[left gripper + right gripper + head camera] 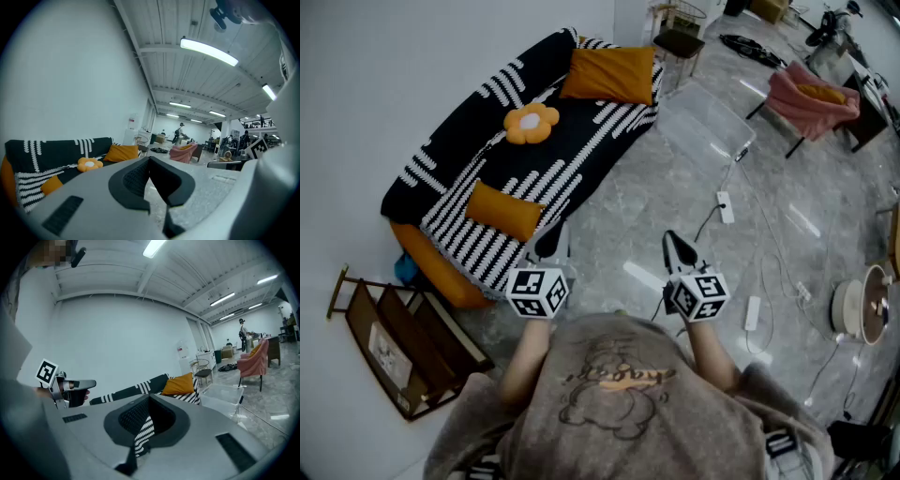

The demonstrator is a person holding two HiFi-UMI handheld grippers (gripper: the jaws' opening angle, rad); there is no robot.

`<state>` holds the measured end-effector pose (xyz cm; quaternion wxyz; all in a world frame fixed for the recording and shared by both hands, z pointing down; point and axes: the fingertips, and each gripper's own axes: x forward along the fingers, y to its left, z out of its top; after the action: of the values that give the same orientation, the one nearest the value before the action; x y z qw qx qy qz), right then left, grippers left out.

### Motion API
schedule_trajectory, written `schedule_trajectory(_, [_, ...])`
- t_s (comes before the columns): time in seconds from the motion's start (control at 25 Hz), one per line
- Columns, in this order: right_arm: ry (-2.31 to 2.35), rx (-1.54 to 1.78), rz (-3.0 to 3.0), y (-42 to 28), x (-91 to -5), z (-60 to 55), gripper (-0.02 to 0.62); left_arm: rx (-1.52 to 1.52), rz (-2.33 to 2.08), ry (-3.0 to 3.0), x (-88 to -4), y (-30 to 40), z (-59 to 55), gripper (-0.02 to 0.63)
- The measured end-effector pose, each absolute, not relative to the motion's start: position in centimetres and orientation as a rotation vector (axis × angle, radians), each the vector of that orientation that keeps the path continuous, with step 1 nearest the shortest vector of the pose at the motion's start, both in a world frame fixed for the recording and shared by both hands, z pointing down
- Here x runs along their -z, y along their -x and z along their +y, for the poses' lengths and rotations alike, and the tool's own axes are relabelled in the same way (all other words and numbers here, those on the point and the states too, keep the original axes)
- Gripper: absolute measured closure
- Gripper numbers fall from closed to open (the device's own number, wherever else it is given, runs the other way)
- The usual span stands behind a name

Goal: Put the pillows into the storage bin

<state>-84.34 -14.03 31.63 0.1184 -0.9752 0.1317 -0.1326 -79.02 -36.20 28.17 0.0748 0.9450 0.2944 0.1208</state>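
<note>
A sofa under a black and white striped cover (572, 141) holds three pillows: an orange one (609, 73) at the far end, a flower-shaped one (532, 122) in the middle, and a second orange one (503, 211) at the near end. The clear storage bin (705, 122) stands on the floor to the sofa's right. My left gripper (548, 242) and right gripper (678, 248) are both shut and empty, held in front of me short of the sofa. The left gripper view shows the flower pillow (89, 164); the right gripper view shows the far orange pillow (180, 384) and the bin (225, 397).
Power strips and cables (725, 206) lie on the grey floor between me and the bin. A chair draped in pink cloth (811, 98) stands at the far right, a fan (862, 305) at the right edge, and a wooden rack (403, 347) against the wall at the left.
</note>
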Motion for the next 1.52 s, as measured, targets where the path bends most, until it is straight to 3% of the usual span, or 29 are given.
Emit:
schedule_trajectory(0.52, [2.800, 0.447, 0.433, 75.1, -35.4, -10.0, 0.604, -0.375, 0.815, -2.822, -30.5, 69.5, -33.1, 0.603])
schedule_trajectory(1.2, [2.819, 0.470, 0.328, 43.1, -33.9, -6.2, 0.603, -0.443, 0.923, -2.787, -30.8, 36.1, -29.1, 0.603])
schedule_trajectory(1.52, [2.842, 0.472, 0.297, 33.3, -34.0, -4.3, 0.601, -0.415, 0.977, -2.783, -30.3, 25.5, -26.9, 0.603])
